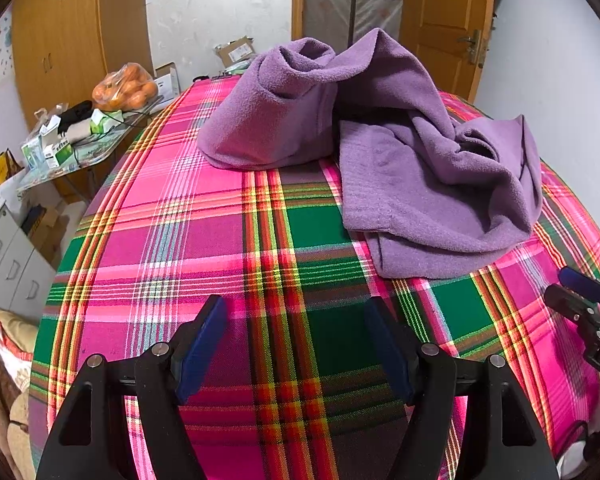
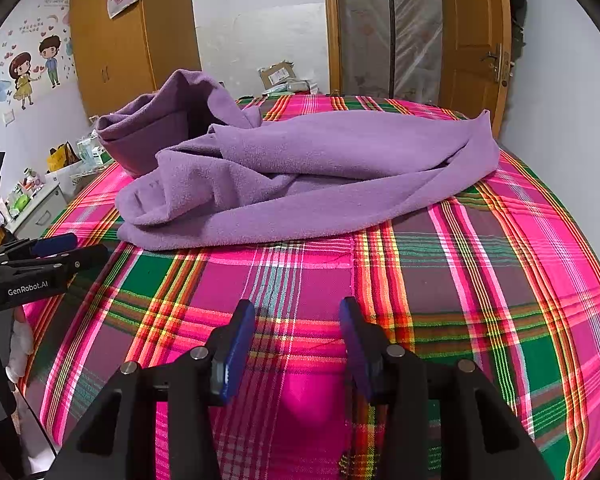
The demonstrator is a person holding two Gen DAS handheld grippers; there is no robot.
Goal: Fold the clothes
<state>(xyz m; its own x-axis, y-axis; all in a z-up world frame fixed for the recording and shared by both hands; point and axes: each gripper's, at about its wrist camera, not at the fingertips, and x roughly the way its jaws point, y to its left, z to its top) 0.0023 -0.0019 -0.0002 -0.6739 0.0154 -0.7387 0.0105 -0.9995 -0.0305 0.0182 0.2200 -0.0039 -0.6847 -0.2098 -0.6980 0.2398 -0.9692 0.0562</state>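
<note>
Hovering over a plaid-covered bed (image 1: pixel 260 240), the left gripper (image 1: pixel 296 344) and right gripper (image 2: pixel 296 340) hold fingers apart, empty. A crumpled purple fleece garment (image 1: pixel 400 152) lies at twelve o'clock, unfolded. Next comes spreading it flat, probably from its near hem.

Your garment (image 1: pixel 380 152) lies crumpled on the bedspread (image 1: pixel 204 248), toward its far side. Your left gripper (image 1: pixel 296 344) and right gripper (image 2: pixel 296 340) hover side by side before it, well apart from it.

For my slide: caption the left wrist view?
Open left gripper hovers over plaid sheet before crumpled purple garment.
</note>
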